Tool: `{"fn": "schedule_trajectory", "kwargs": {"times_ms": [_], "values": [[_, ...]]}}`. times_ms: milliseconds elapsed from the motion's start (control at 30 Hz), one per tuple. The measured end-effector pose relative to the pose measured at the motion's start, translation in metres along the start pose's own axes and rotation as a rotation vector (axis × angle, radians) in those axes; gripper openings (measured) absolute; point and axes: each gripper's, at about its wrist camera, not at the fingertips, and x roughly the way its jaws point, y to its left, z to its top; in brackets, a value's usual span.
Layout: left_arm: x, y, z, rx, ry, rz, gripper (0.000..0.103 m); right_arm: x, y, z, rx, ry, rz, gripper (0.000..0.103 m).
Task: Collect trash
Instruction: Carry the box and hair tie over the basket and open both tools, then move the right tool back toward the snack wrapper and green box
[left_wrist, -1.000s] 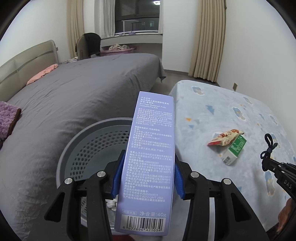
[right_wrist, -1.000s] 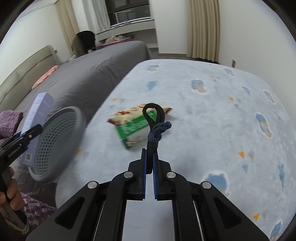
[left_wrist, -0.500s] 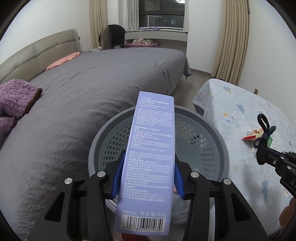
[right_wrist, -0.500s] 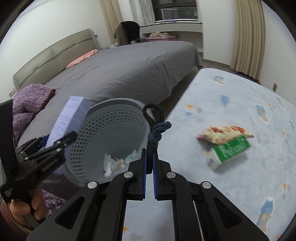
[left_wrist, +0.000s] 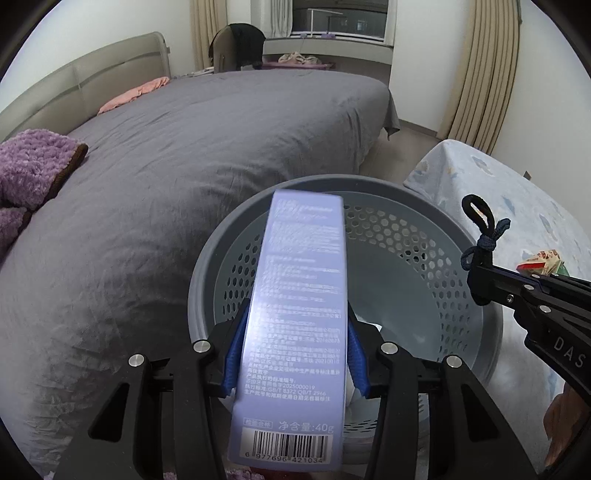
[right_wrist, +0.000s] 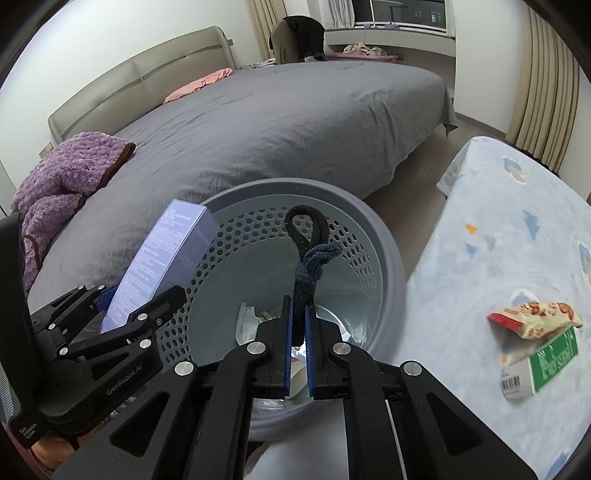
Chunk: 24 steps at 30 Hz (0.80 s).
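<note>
My left gripper (left_wrist: 295, 354) is shut on a tall lavender printed box (left_wrist: 299, 314), held upright over the near rim of a grey perforated bin (left_wrist: 406, 206). My right gripper (right_wrist: 299, 325) is shut on a dark knotted cord loop (right_wrist: 310, 254) that stands up above the bin's (right_wrist: 384, 258) opening. Crumpled white scraps (right_wrist: 245, 325) lie at the bottom of the bin. The right wrist view also shows the box (right_wrist: 166, 262) in the left gripper (right_wrist: 140, 306) at the bin's left side. A red-and-cream snack wrapper (right_wrist: 535, 317) rests on a green-and-white carton (right_wrist: 543, 362) on the light-blue cover.
A large bed with a grey cover (left_wrist: 184, 166) lies behind the bin, with a purple fleece (left_wrist: 33, 162) at its left. The patterned light-blue surface (right_wrist: 517, 221) stands right of the bin. Beige curtains (left_wrist: 476, 74) hang at the back right.
Both grippers have swung left from the light-blue surface to above the bin, which now fills the middle of both views. The wrapper and carton have slid to the right edge. Both grips are unchanged.
</note>
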Motion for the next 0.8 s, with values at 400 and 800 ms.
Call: {"fn": "schedule_trajectory", "kwargs": {"times_ms": [400,800], "values": [[-0.0004,0.0052,0.0026,-0.016,-0.004,0.01,0.07,0.0002,-0.0034,-0.0012,-0.001,-0.02,-0.018,0.029],[-0.0067,0.0098,0.004,-0.039,-0.025,0.017,0.082,-0.004,-0.0035,-0.0034,0.005,-0.025,-0.039,0.035]]}}
